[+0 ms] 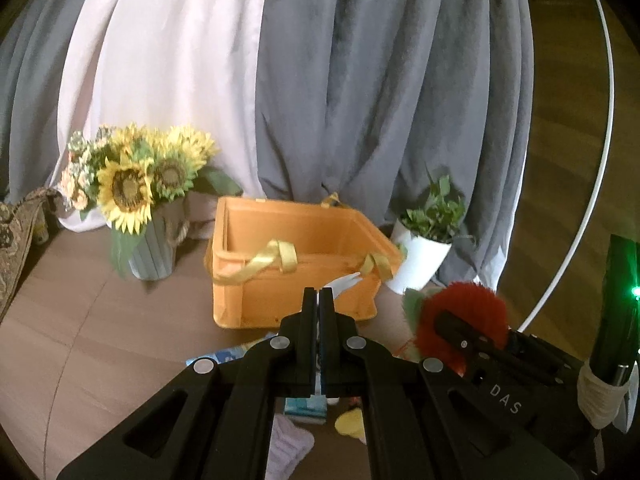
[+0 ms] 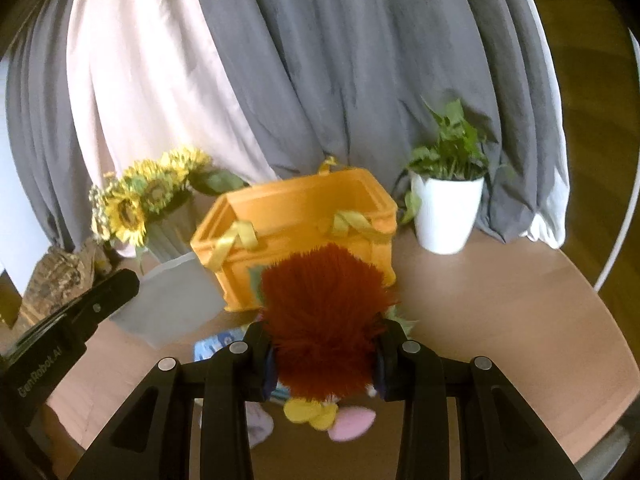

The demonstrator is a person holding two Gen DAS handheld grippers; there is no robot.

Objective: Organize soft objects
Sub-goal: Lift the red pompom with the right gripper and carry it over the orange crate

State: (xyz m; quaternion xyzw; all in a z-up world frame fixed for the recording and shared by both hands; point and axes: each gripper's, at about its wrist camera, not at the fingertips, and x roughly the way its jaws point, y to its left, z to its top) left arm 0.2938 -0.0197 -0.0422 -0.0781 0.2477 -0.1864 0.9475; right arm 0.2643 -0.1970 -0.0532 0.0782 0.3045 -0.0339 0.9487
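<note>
My right gripper nearest, clamped on red fuzzy plush, lifted off table, just near side of orange basket. My left gripper pressed together on thin grey cloth, cloth hanging left of basket. Step in hand, I judge: carry to basket. Next: clear near rim, release inside. More soft bits lie on table below.
</note>
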